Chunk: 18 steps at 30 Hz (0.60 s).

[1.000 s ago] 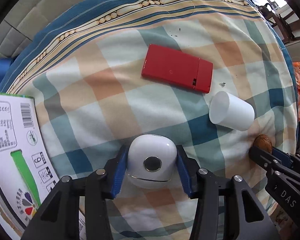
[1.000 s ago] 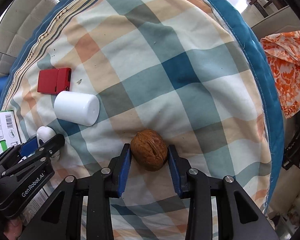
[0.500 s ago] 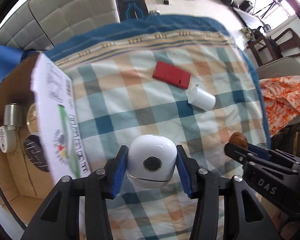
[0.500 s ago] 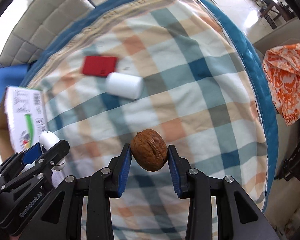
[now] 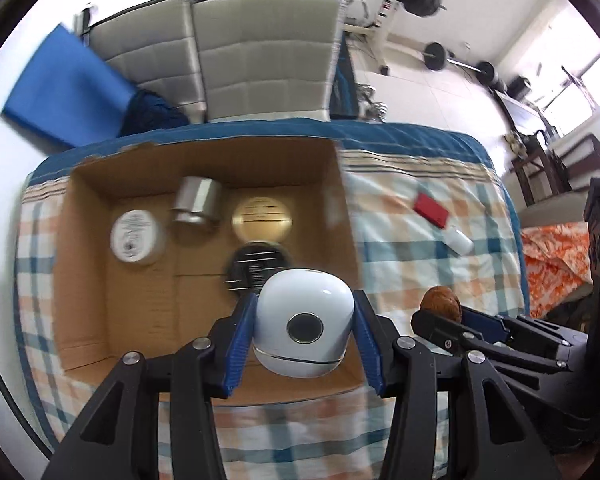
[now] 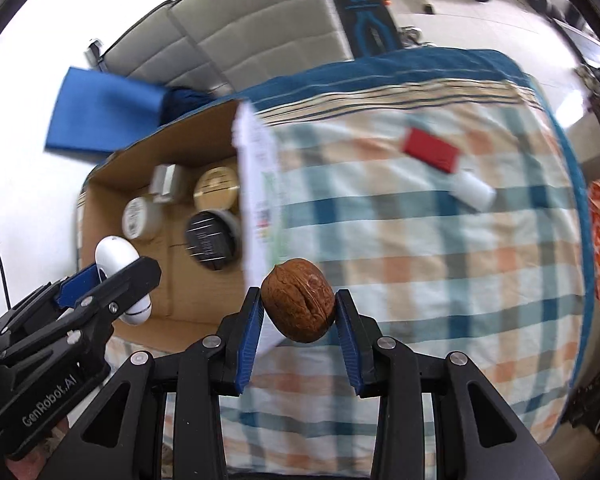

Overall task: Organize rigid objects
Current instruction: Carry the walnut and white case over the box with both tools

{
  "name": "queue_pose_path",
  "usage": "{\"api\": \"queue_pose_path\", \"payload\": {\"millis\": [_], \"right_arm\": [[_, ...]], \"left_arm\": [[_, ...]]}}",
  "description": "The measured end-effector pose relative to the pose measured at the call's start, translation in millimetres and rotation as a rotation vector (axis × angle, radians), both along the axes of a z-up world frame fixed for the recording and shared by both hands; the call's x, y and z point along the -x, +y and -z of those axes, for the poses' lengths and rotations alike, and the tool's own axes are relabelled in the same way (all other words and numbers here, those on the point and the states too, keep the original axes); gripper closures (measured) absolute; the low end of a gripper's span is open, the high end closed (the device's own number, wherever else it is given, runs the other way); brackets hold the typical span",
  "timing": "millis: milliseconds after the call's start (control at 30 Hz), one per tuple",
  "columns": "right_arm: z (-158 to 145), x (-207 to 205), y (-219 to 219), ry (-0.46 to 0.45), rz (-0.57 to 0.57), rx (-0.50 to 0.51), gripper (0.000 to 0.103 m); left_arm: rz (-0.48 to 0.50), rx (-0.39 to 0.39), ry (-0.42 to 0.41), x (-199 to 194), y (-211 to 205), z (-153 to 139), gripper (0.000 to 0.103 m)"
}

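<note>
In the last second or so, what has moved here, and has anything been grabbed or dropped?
Both grippers rose from the checked cloth and swung toward the cardboard box. The left gripper now holds the white gadget over the box's near edge; the right gripper carries the walnut beside the box's white flap. Nothing was let go. The red case and white cup stayed on the cloth.

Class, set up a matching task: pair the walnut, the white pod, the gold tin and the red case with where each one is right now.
Things:
1 walnut
2 white pod
3 gold tin
4 red case

Places:
A in the box
B in the left tongs
C on the checked cloth
D in the right tongs

Pairs: 1-D, 2-B, 3-A, 4-C
</note>
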State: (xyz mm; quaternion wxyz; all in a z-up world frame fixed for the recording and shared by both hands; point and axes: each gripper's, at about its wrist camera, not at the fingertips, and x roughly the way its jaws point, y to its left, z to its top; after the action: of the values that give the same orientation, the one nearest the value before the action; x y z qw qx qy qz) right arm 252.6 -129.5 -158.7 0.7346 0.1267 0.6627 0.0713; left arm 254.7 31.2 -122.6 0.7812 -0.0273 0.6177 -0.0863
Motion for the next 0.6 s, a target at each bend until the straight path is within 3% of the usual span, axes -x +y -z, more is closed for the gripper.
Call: {"api": "queue_pose_path", "payload": {"millis": [167, 333, 600], "right_arm": [[16.3, -10.0, 83.9, 0.021, -0.095, -0.027, 0.065], [64.5, -23.6, 145.7, 0.078, -0.153, -0.027, 0.064], [131.6, -40.8, 186.3, 0.157, -0.176, -0.011, 0.064]], "left_arm": [[-0.124, -0.001, 0.043, -7.7, 82.2, 18.2, 0.058], [-0.228, 0.026, 0.172, -21.3, 149.5, 72.1, 0.058], [-0.223, 0.047, 0.291, -39.3, 170.3, 134.8, 0.058]]}}
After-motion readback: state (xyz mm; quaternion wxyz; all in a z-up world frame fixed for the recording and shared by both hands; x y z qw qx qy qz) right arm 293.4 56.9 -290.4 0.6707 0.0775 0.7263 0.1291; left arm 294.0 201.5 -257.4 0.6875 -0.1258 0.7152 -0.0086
